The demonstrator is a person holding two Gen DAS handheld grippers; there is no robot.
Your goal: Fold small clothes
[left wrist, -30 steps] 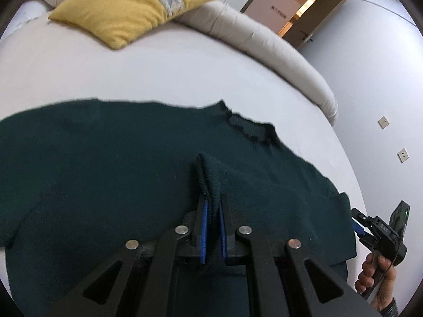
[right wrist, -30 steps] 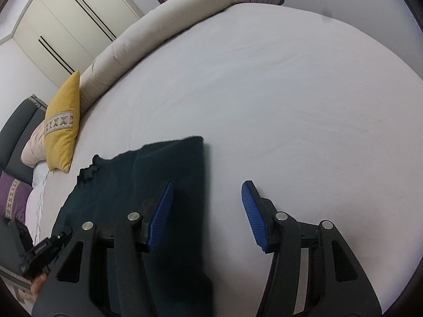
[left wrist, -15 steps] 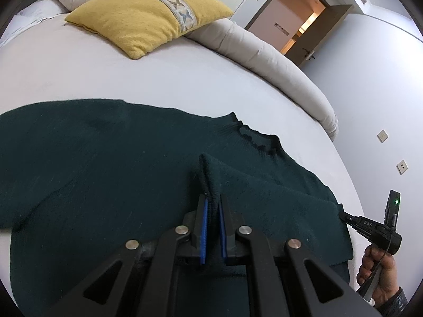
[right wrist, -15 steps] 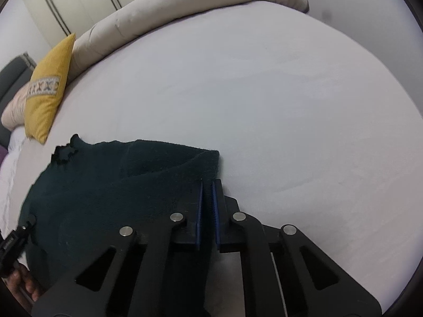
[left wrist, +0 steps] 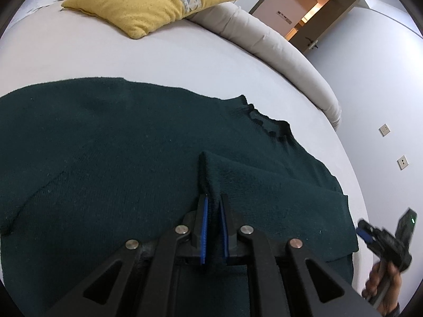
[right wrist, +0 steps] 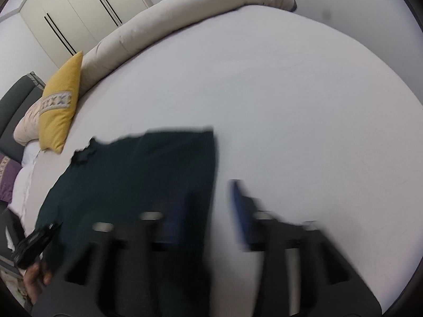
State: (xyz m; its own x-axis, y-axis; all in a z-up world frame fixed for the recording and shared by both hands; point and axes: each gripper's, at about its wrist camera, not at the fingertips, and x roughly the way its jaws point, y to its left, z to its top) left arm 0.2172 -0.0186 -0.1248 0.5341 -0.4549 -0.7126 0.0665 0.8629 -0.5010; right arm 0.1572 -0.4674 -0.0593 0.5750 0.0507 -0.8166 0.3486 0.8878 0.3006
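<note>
White round bed (left wrist: 111, 60), yellow cushion (left wrist: 148, 0); left tongs (left wrist: 213, 227) pinching green sweater (left wrist: 105, 145), right tongs (right wrist: 208, 211) opening, empty.

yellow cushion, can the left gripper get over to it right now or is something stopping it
Probably not yet. The left gripper is shut on a raised fold of the dark green sweater, so it would drag that along. The yellow cushion lies beyond, across bare sheet.

So the sweater (left wrist: 119, 158) is lying spread out flat on the bed (left wrist: 79, 58), neckline toward the bolster (left wrist: 277, 47) that's running along the far edge. The cushion (left wrist: 148, 0) is sitting behind the sweater, leaning on that bolster. One sleeve (left wrist: 264, 185) is lying folded over the body, right side.
</note>
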